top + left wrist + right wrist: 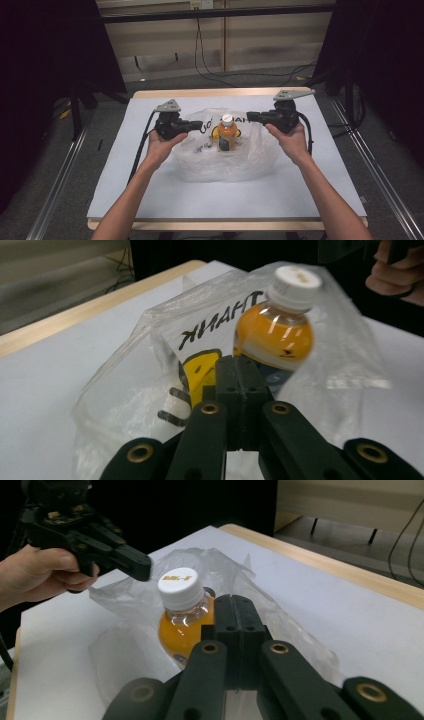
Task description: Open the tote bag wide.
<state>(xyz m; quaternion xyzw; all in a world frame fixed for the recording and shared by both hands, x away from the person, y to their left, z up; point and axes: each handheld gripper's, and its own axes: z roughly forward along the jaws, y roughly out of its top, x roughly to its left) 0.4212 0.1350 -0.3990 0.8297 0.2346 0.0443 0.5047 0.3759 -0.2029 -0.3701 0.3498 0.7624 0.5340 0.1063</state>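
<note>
1. At the left of the high view, the left gripper [196,124] is held level and aimed inward at the clear plastic bag [200,162]; in its own view the jaws are pressed together, and whether bag film is pinched between them cannot be told.
2. The left hand [161,140] is wrapped under the gripper body, with the forearm coming in from the bottom edge.
3. In the middle, the orange drink bottle [227,132] with its white cap [227,118] is seen standing upright inside the bag on the white table [150,195].
4. At the right, the right gripper [253,117] is likewise held level and pointed inward, its jaws shut tight; any film caught between them cannot be made out.
5. The right hand [291,136] is cupped beneath its gripper.
6. A tipped bottle is judged the main risk: it would be caused by an uneven pull on the two bag sides.
7. A slipped or torn film is also judged possible, since thin plastic is easily lost from narrow pads
</note>
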